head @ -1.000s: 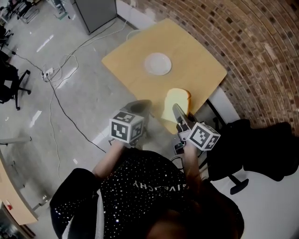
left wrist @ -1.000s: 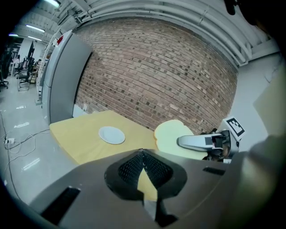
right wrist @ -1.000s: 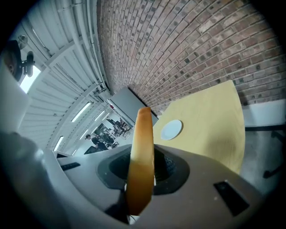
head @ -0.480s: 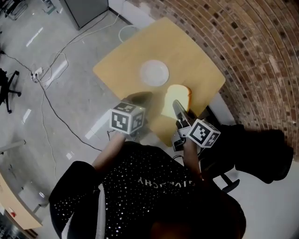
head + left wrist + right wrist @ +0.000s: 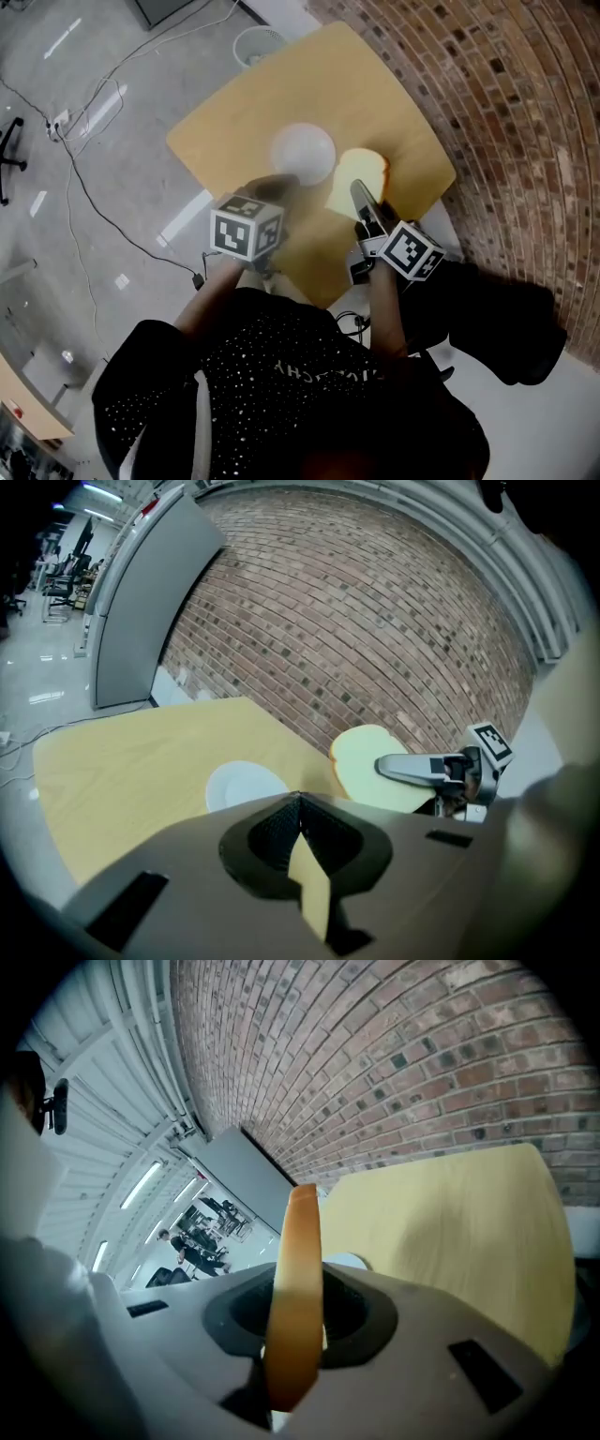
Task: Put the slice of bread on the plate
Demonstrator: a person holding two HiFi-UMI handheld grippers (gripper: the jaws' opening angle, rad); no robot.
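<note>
Both grippers slide forward over the tan wooden desk (image 5: 375, 98): my right gripper (image 5: 357, 190) clamps the pale, brown-crusted slice of bread (image 5: 362, 168), now just beside the round white plate (image 5: 302, 153) mid-desk. Left gripper (image 5: 300, 797) is closed, empty. Nearly there.
</note>
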